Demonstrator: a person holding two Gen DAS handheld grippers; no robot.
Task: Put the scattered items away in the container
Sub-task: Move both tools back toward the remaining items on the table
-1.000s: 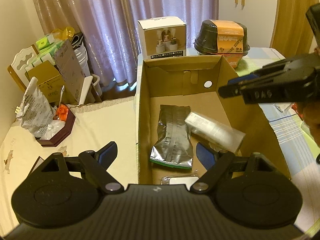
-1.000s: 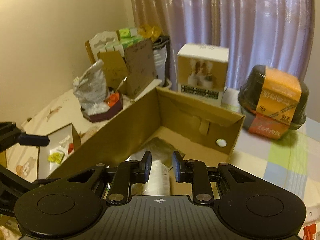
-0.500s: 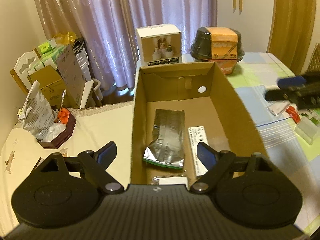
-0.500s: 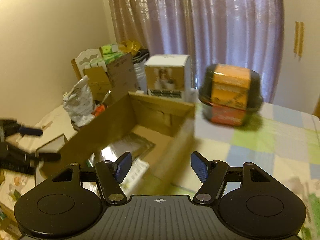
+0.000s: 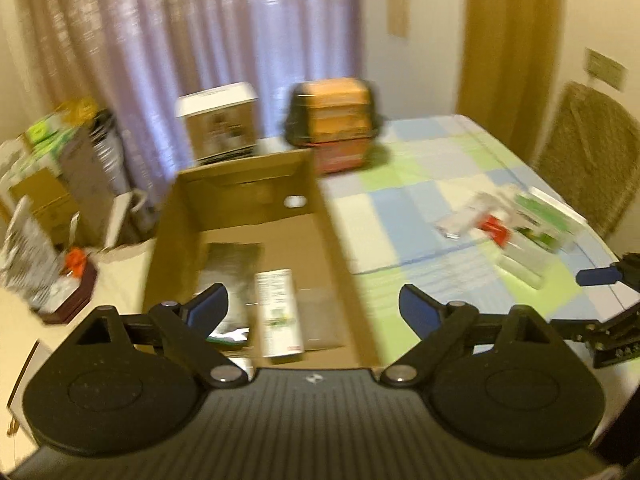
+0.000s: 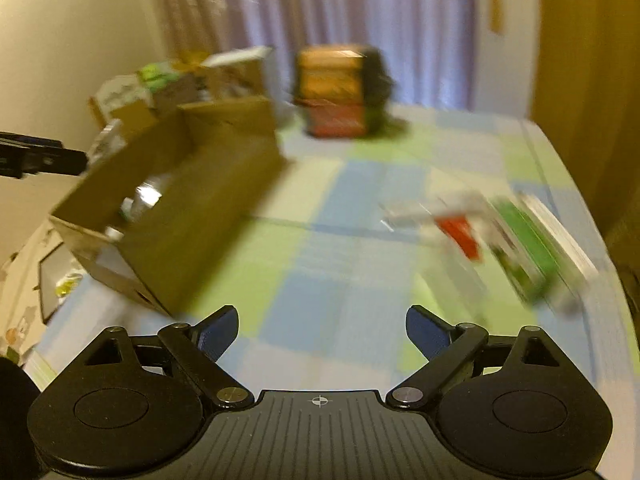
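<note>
An open cardboard box [image 5: 336, 236] [image 6: 224, 200] stands at the table's left edge. Inside lie a silver foil pouch [image 5: 230, 268] and a long white packet [image 5: 278, 312]. My left gripper [image 5: 314, 310] hovers open over the box's near right corner, holding nothing. My right gripper [image 6: 322, 330] is open and empty above the checked tablecloth, to the right of the box. Scattered items lie at the table's right: a green and white pack [image 6: 536, 236] [image 5: 548, 220], a red sachet [image 6: 460, 236] [image 5: 496, 232], a clear packet [image 5: 520, 266] and a white packet [image 5: 460, 222]. Both views are blurred.
A white carton [image 5: 218, 124] and a black and orange tub [image 5: 332, 124] [image 6: 340, 92] stand behind the box. Piled boxes and bags [image 5: 44, 184] fill the floor at left. A wicker chair back [image 5: 588, 152] rises beyond the table's right edge.
My right gripper opened, left the white packet in the box, and swung right over the tablecloth. My left gripper turned right, bringing the scattered items into view.
</note>
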